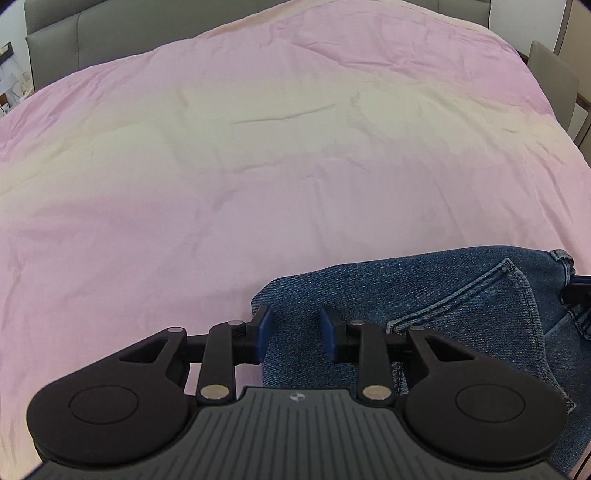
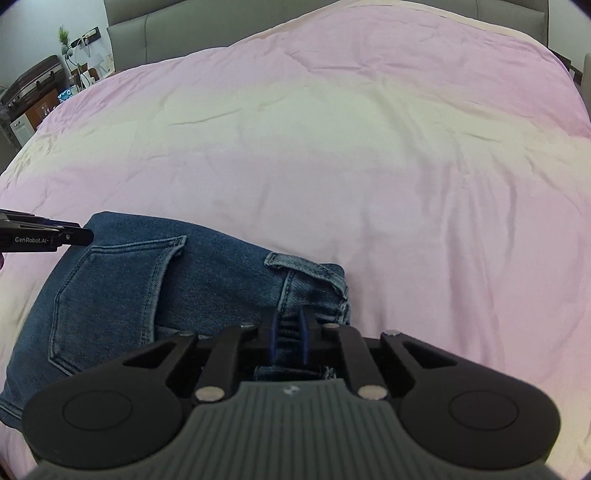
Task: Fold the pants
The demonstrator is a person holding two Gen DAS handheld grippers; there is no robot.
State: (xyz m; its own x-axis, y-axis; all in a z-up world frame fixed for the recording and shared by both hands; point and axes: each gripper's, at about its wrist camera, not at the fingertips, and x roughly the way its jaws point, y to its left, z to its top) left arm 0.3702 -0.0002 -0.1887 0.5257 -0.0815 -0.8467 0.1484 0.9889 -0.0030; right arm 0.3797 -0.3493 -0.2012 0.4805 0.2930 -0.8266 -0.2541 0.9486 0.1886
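Note:
Blue denim jeans (image 1: 443, 295) lie folded on the pink bedspread (image 1: 258, 166), back pocket (image 2: 118, 280) facing up. My left gripper (image 1: 296, 330) is at the jeans' left edge. Its blue pads stand a little apart and a thick fold of denim fills the gap between them. In the right wrist view the left gripper (image 2: 86, 236) reaches in from the left at the jeans' corner. My right gripper (image 2: 289, 332) is shut on the waistband by a belt loop (image 2: 306, 269), with only a thin strip of denim between its pads. Its black tip (image 1: 576, 291) shows at the far right of the left wrist view.
The bedspread (image 2: 369, 147) stretches wide beyond the jeans, wrinkled but bare. A grey padded headboard (image 1: 110, 33) runs along the far side. A grey chair (image 1: 554, 85) stands at the bed's right. A dark case and clutter (image 2: 37, 96) sit at the bed's far left.

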